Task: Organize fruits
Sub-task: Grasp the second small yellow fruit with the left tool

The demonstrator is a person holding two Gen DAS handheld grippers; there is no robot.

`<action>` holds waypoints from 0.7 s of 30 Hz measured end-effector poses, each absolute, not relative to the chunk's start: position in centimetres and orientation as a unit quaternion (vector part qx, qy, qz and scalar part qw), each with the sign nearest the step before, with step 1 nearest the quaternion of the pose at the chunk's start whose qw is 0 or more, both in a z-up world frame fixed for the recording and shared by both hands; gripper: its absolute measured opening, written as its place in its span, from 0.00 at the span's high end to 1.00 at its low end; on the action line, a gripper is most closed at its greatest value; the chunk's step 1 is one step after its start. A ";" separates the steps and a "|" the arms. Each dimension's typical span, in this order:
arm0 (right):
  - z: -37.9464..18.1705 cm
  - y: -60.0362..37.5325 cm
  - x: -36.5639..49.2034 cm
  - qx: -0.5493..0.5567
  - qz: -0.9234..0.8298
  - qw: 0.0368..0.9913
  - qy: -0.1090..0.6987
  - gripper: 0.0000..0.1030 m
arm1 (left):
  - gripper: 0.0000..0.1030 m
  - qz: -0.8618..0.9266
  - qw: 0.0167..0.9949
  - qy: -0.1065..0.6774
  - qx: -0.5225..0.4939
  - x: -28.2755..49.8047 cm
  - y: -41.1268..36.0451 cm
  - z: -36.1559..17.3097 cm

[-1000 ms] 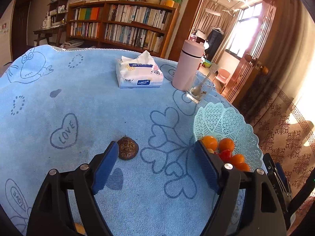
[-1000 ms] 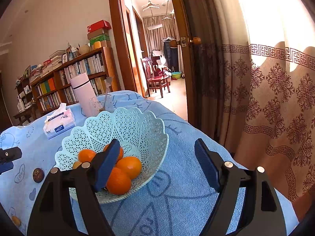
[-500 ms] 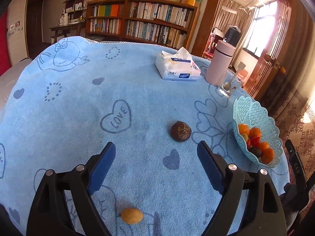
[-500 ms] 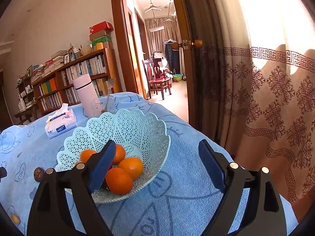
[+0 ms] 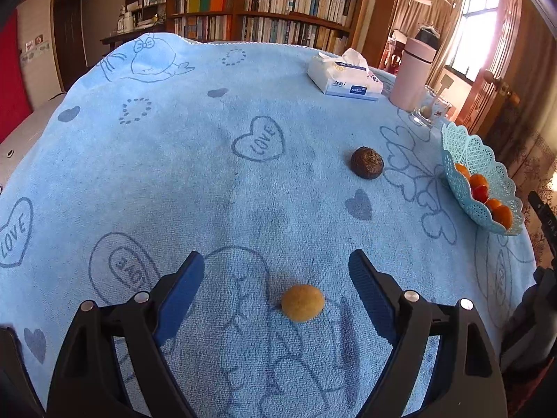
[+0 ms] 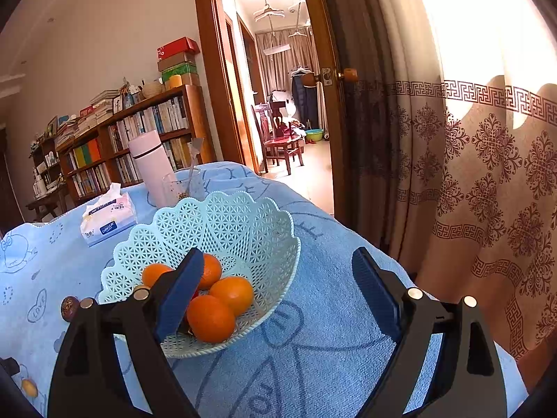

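A small yellow-orange fruit (image 5: 302, 302) lies on the blue cloth between the fingers of my open left gripper (image 5: 276, 280), nearer the right finger. A dark brown round fruit (image 5: 366, 162) lies farther off on the cloth. The pale blue lattice basket (image 5: 466, 155) with oranges and a red fruit sits at the table's right edge. In the right wrist view my open, empty right gripper (image 6: 278, 278) hovers just in front of the basket (image 6: 243, 216); its left finger overlaps the oranges (image 6: 210, 317). The brown fruit (image 6: 68, 307) and yellow fruit (image 6: 29, 387) show at far left.
A tissue pack (image 5: 344, 78), a pink flask (image 5: 412, 73) and a glass with a spoon (image 5: 430, 109) stand at the far right of the table. The table edge drops off past the basket, with a curtain (image 6: 470, 174) close by. Bookshelves stand behind.
My left gripper has pulled back and swung left from the basket and brown fruit; the yellow fruit now lies between its fingers. The right gripper has barely moved.
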State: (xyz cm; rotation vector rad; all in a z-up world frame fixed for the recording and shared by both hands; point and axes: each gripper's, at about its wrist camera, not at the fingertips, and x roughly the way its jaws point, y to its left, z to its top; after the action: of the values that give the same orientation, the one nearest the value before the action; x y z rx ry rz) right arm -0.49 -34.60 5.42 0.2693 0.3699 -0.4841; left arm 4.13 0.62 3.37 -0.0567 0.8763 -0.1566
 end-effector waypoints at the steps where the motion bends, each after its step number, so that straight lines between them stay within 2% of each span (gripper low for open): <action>1: 5.4 -34.6 -0.5 0.132 -0.237 0.945 0.182 0.15 | 0.21 -0.075 0.903 0.424 -0.014 3.9 0.2 3.0; 5: 5.3 -34.6 -0.4 0.132 -0.234 0.945 0.185 0.15 | 0.34 -0.084 0.899 0.429 0.017 3.2 -1.2 1.8; 7: 5.3 -34.6 -0.4 0.133 -0.233 0.945 0.186 0.15 | 0.45 -0.087 0.895 0.437 0.020 3.1 -1.6 1.1; 14: 5.3 -34.5 -0.4 0.130 -0.230 0.946 0.186 0.15 | 0.65 -0.076 0.901 0.426 0.019 2.9 -1.4 0.8; 15: 5.3 -34.4 -0.4 0.128 -0.230 0.947 0.186 0.15 | 0.72 -0.079 0.902 0.423 0.018 2.8 -1.5 0.9; 21: 5.3 -34.2 -0.6 0.123 -0.232 0.948 0.180 0.15 | 0.72 -0.072 0.910 0.407 0.004 2.5 -0.9 1.5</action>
State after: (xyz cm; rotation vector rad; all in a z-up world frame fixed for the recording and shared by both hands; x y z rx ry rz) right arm -0.59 -34.21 5.34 0.2506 0.3657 -0.4731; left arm 2.48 -0.89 1.53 0.0082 0.8399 -0.1481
